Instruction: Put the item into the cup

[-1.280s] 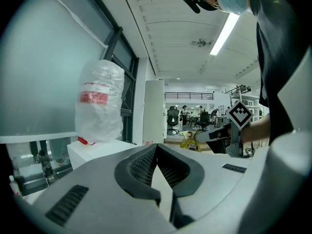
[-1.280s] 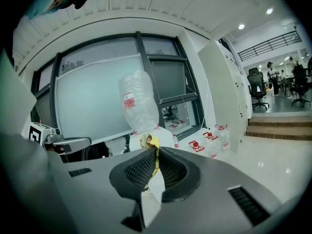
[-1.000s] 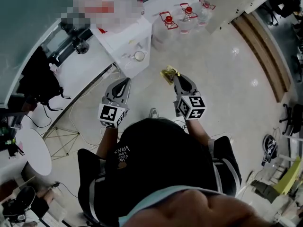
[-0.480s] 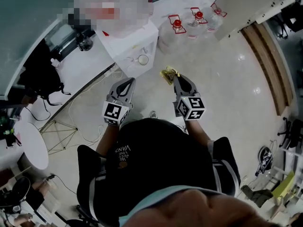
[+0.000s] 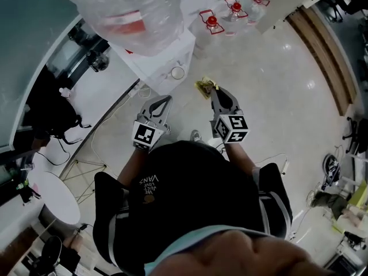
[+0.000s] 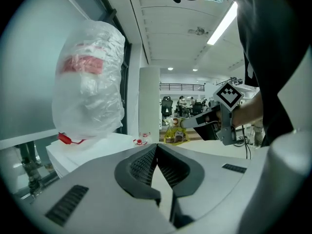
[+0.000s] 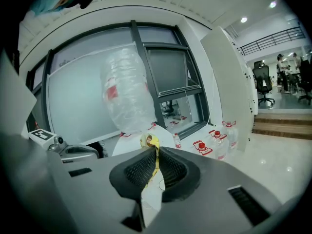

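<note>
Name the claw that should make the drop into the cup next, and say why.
Right. The right claw is shut on the yellow packet and points toward the cup on the white table. The left claw is shut with nothing between its jaws.

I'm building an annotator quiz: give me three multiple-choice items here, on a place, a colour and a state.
1. The yellow packet is: A in the left gripper; B in the right gripper; C lying loose.
2. The clear bottles' caps are: A red; B blue; C green.
3. The left gripper's jaws are: A wide apart; B shut, empty; C shut on something.
Answers: B, pinched between its jaws; A, red in the head view; B, jaws meet, nothing between.
</note>
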The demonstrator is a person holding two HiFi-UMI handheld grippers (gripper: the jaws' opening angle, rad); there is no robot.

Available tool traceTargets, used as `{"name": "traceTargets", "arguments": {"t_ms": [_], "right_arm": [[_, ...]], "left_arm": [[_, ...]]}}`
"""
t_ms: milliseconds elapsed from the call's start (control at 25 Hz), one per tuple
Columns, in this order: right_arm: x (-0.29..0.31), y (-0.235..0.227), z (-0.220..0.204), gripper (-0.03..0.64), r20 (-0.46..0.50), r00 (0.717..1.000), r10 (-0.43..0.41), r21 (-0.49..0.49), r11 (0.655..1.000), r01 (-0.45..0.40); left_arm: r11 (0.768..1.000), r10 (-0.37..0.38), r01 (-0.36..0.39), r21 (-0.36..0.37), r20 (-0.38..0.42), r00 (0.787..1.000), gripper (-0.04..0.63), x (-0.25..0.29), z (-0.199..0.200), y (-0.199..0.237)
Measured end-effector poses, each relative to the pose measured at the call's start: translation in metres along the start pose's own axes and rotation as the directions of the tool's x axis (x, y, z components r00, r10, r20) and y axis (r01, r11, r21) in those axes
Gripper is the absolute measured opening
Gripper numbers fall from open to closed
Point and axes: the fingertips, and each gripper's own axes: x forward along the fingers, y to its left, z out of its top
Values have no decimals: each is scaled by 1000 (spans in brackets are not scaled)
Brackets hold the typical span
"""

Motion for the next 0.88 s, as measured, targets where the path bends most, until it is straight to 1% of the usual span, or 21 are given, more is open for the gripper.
{"name": "traceTargets", "arguments": {"t_ms": [160,280,360,440,520,600,720,880], "right_arm": [[18,11,-9,52,7,998,-62,6,998,62],[29,11,-18,52,15,993,-115,24,993,115],[37,8,-28,52,15,990,-142,32,989,141],[47,3,-39,52,7,989,-150,32,988,150],[57,-2,-51,52,-12,989,-146,22,989,146],[68,-8,-64,52,-36,990,-138,4,990,138],[88,-27,-83,52,-62,990,-127,-37,992,124],[113,-49,-113,52,-101,990,-100,-67,993,93]], "left_arm": [[996,-89,89,5,-6,996,20,4,-16,10],[986,-164,165,24,-20,986,20,10,-29,12],[981,-191,193,35,-41,981,20,17,-42,13],[981,-184,187,44,-71,980,20,28,-56,17],[985,-161,167,41,-114,980,20,37,-73,20],[990,-131,136,22,-150,980,20,46,-93,24],[995,-98,99,-4,-166,981,21,67,-132,30],[999,-44,37,-36,-235,971,23,88,-183,39]]}}
